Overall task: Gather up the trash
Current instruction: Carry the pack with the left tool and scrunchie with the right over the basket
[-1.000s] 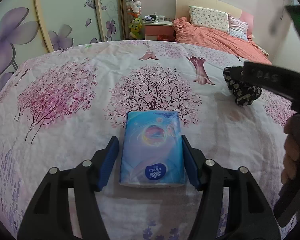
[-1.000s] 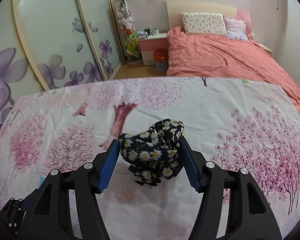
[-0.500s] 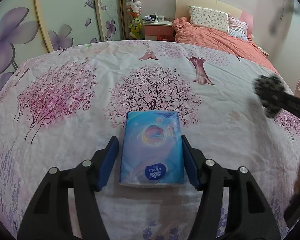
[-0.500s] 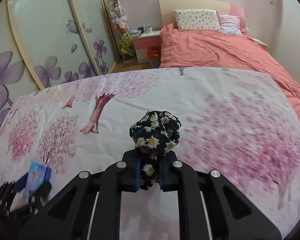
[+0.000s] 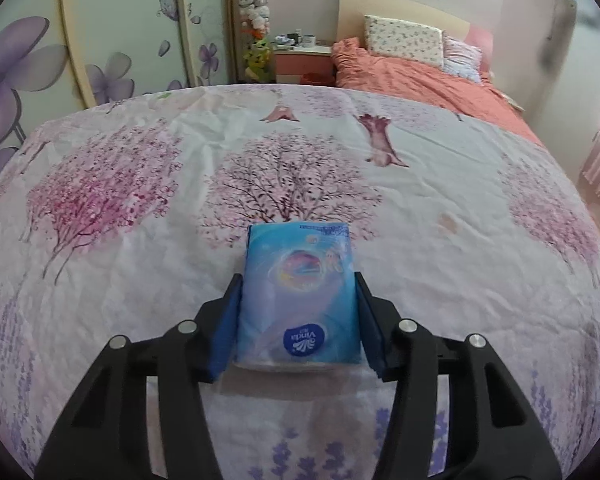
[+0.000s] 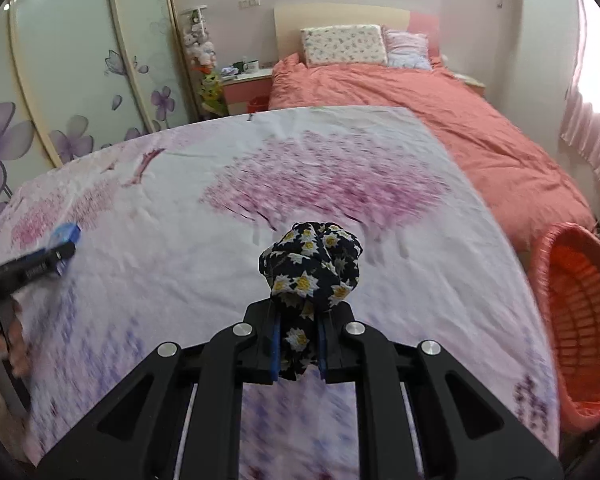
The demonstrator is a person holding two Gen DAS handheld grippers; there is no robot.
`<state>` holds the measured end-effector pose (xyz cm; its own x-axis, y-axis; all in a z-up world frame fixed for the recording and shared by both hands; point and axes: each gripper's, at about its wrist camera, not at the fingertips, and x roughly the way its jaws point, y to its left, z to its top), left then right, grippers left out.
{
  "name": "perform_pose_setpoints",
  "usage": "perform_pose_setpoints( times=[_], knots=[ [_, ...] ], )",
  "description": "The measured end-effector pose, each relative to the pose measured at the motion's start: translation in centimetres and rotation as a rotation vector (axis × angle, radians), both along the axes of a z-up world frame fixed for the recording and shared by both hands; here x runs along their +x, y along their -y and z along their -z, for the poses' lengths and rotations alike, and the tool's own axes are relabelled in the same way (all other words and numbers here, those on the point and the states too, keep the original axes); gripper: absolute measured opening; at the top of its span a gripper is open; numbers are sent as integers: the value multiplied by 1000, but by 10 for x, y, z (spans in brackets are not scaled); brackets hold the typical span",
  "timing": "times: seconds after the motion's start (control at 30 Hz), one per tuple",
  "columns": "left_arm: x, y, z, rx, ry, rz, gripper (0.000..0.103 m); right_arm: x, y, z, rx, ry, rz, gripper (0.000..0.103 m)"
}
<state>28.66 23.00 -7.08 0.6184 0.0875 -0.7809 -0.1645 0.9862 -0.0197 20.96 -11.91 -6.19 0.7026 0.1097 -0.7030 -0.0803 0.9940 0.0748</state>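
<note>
Only the right wrist view shows the orange basket [image 6: 576,320] beside the bed [image 6: 204,216]. Right gripper [image 6: 298,346] fingers pinch the floral cloth [image 6: 312,264]; left gripper [image 5: 298,320] fingers are closing around the tissue pack [image 5: 298,292] on the bed.

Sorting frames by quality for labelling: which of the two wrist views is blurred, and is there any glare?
Right wrist view: the floral bedspread is smeared by motion blur, while the black daisy-print cloth in the right gripper stays sharp; the window at the right edge is blown out. Left wrist view: sharp throughout, blue tissue pack crisp, with mild glare at the right edge.
</note>
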Motion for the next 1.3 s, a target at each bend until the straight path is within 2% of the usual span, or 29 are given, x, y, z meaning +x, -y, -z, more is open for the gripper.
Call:
perform_pose_setpoints(
  times=[0.17, 0.33, 0.6, 0.87, 1.1, 1.3],
  knots=[
    [3, 7, 1, 50, -17, -1, 53, -7, 10, 2, 2, 16, 1, 13],
    [1, 9, 0, 56, -11, -13, 51, -11, 17, 2, 22, 35, -1, 13],
    [-15, 39, -17, 70, 30, 36, 50, -33, 43, -19, 71, 102, 24, 13],
    [-35, 103, -51, 101, 84, 140, 50, -61, 77, -37, 120, 167, 76, 13],
    [-58, 162, -79, 51, 135, 259, 50, -88, 108, -52, 138, 252, 150, 13],
    [-79, 227, -102, 3, 182, 401, 50, -108, 139, -59, 122, 302, 222, 13]
  ],
)
